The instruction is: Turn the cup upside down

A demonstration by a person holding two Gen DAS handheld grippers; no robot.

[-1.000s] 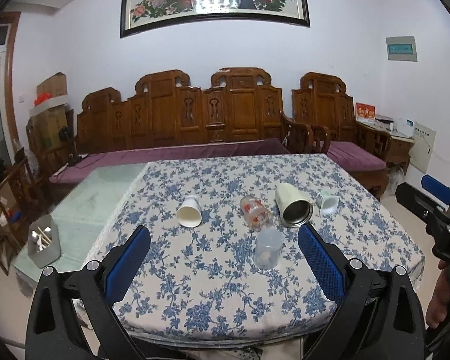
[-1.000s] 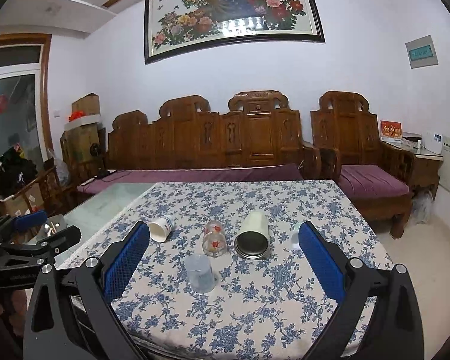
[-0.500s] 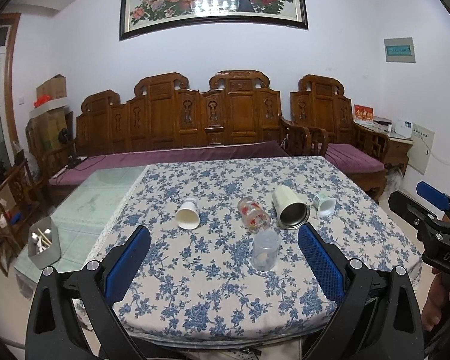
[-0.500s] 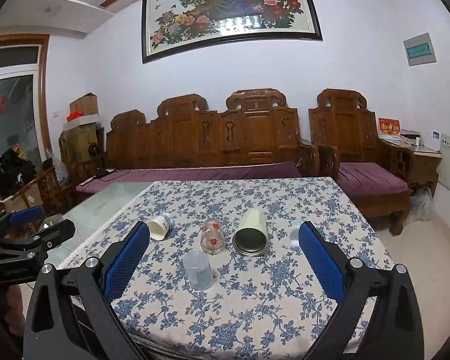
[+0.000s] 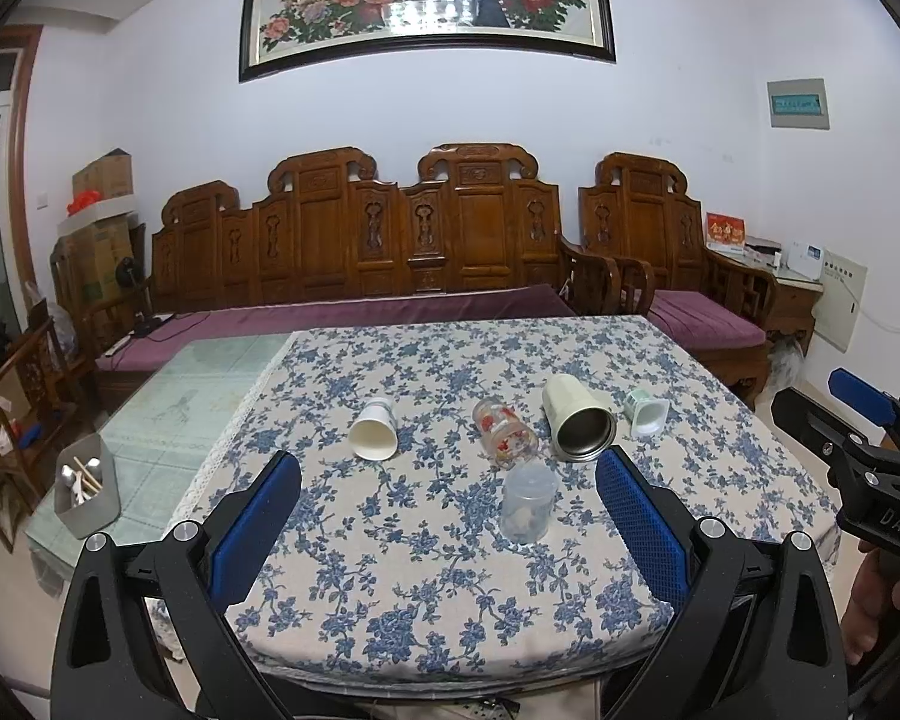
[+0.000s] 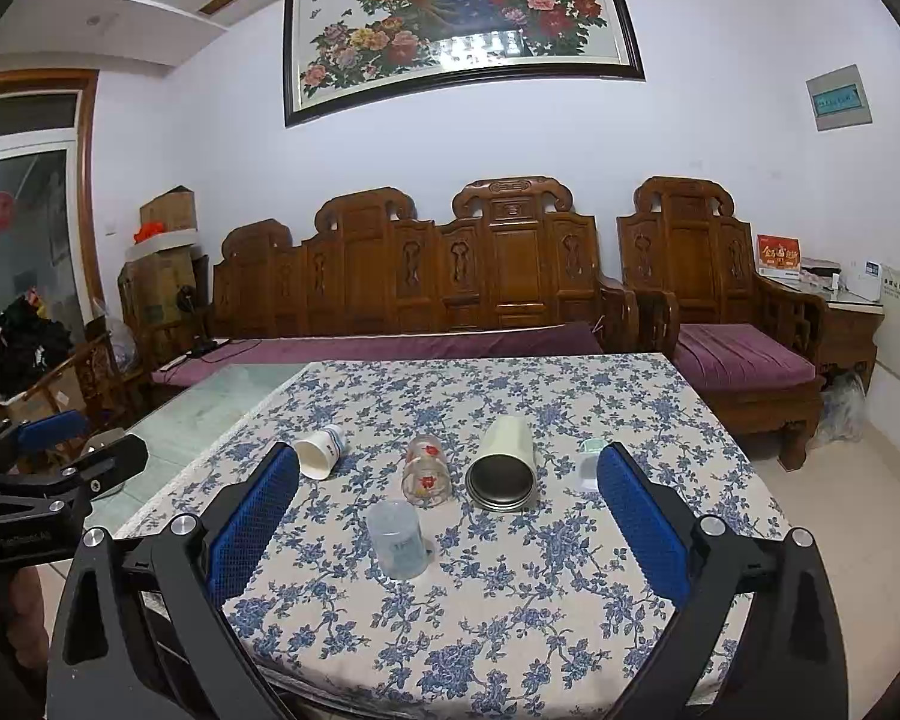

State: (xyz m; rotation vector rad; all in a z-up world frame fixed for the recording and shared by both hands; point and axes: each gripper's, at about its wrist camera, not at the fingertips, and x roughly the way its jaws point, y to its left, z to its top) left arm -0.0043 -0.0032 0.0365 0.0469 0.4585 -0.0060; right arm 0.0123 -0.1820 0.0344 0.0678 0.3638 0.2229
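Observation:
Several cups are on the floral tablecloth (image 5: 426, 552). A clear plastic cup (image 5: 528, 501) (image 6: 397, 540) stands nearest me. Behind it, lying on their sides, are a white paper cup (image 5: 373, 437) (image 6: 320, 452), a glass with red flowers (image 5: 505, 433) (image 6: 426, 471), a cream steel tumbler (image 5: 577, 425) (image 6: 504, 471) and a small white-green cup (image 5: 647, 413) (image 6: 588, 468). My left gripper (image 5: 448, 531) is open and empty, back from the table's near edge. My right gripper (image 6: 448, 531) is open and empty too; it also shows in the left wrist view (image 5: 864, 438).
A grey holder with utensils (image 5: 87, 495) sits on the bare glass part of the table at the left. A carved wooden sofa (image 5: 390, 276) and armchair (image 5: 678, 276) stand behind the table. The left gripper shows at the left of the right wrist view (image 6: 48, 468).
Both grippers have drawn back slightly from the table, so the cups look a little farther away. Nothing on the table has moved.

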